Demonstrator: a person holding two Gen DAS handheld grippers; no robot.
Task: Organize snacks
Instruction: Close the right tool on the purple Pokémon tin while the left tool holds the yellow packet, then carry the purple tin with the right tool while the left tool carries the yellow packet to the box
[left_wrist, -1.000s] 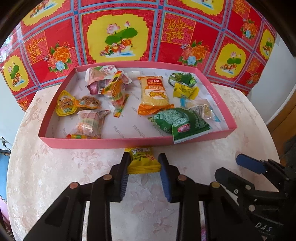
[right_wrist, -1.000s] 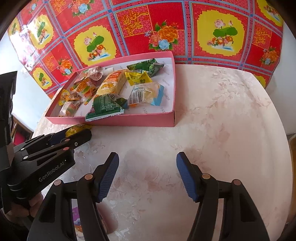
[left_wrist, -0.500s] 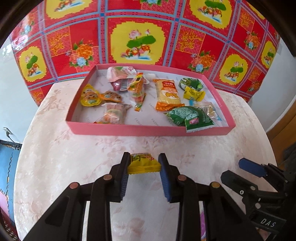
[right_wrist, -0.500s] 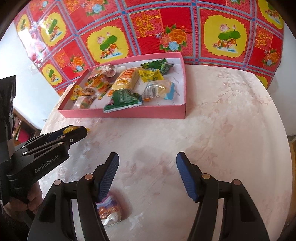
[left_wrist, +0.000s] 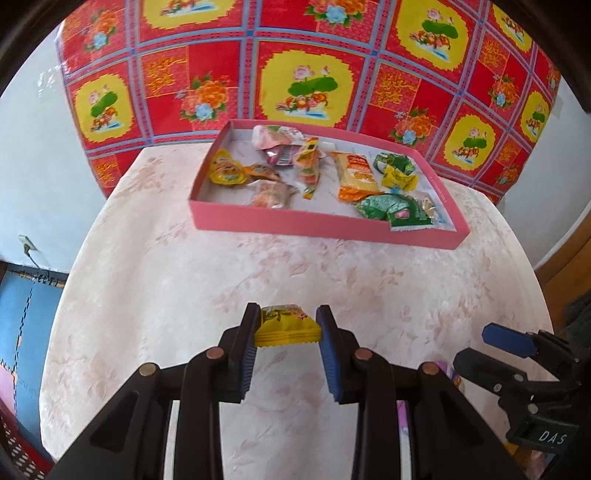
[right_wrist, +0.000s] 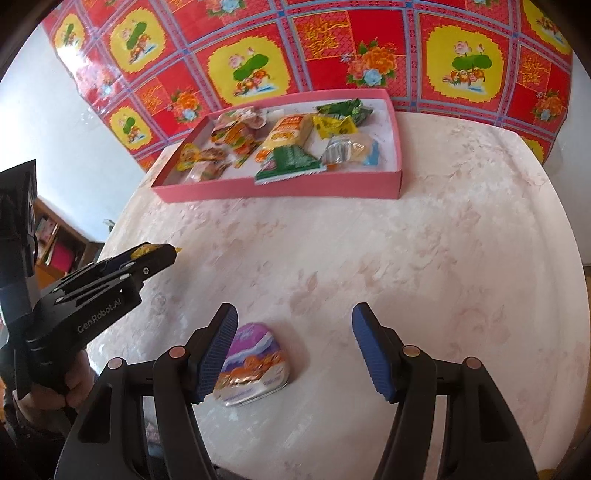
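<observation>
Snacks mostly sit in the pink tray (left_wrist: 325, 225), which lies on the pale floral table (left_wrist: 184, 280) at its far side, up against the red and yellow patterned cloth (left_wrist: 306, 74). Everything below is placed relative to that tray.

Inside it: a green packet (left_wrist: 399, 210) at the near right corner, an orange-and-yellow packet (left_wrist: 356, 177) just behind that, a small yellow one (left_wrist: 397, 179) and a dark green one (left_wrist: 393, 162) toward the far right, a yellow pouch (left_wrist: 225, 171) at the left end, and a pink packet (left_wrist: 275, 134) at the back wall.

The left gripper (left_wrist: 288, 334) is well in front of the tray, on the near side of the table, and its blue pads are clamped on a yellow snack packet (left_wrist: 286, 325), narrow gap, packet pinched by both sides and lifted clear of the tabletop.

The right gripper (right_wrist: 295, 347) is also well short of the tray, jaws standing about half spread with nothing gripped. A purple-and-orange packet (right_wrist: 253, 365) lies flat on the table below it, right by the left pad; can't tell whether the pad actually touches it. A hand (right_wrist: 55, 391) holds the left gripper's handle.
</observation>
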